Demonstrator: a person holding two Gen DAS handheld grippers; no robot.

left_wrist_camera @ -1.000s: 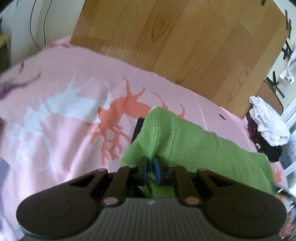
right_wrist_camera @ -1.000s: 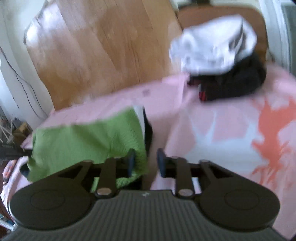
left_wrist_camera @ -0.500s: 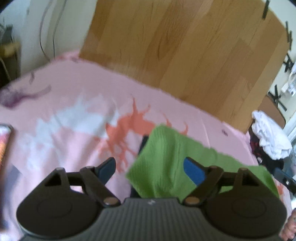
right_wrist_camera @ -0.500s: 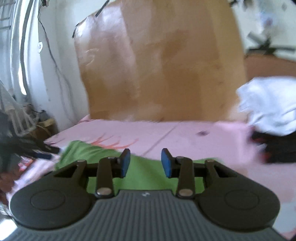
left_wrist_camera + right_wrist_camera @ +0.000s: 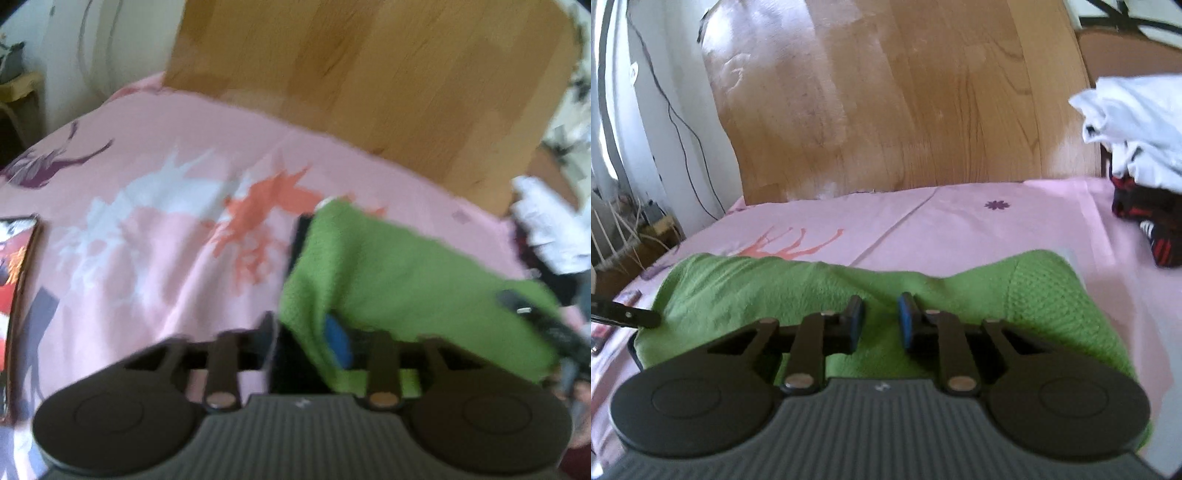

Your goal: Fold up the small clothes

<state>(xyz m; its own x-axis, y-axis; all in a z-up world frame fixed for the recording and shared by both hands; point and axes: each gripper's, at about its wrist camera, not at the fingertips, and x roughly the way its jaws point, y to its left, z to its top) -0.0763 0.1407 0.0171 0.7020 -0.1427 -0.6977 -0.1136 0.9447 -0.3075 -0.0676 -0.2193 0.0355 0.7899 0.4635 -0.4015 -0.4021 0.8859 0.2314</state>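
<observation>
Green knit cloth [image 5: 820,291] lies stretched across the pink bedsheet [image 5: 960,221], toward the near edge of the bed, textured weave, some dark fabric [image 5: 299,236] showing under its left end. In the left wrist view the cloth [image 5: 399,269] drapes over the right finger side, blue pad [image 5: 338,338] partly covered by the green fold. Left gripper [image 5: 306,339] has its jaws apart with a cloth edge hanging between them; the frame is blurred, can't tell if anything is pinched. Right gripper [image 5: 881,319] sits over the cloth's middle, jaws narrowly parted with a clear gap, nothing clamped, blue pads [image 5: 905,321] just above the green surface. The tip of the left tool [image 5: 628,315] touches the cloth's left end in the right wrist view.

Bedsheet has orange [image 5: 266,210] and white [image 5: 147,206] splash prints. Wooden headboard [image 5: 886,103] stands behind the far edge of the bed. White garment [image 5: 1137,114] piled on dark red-striped clothes [image 5: 1145,221] at the far right corner. Cables [image 5: 676,122] hang on the wall at left. Red and dark book-like object [image 5: 14,251] at the left edge of the bed
</observation>
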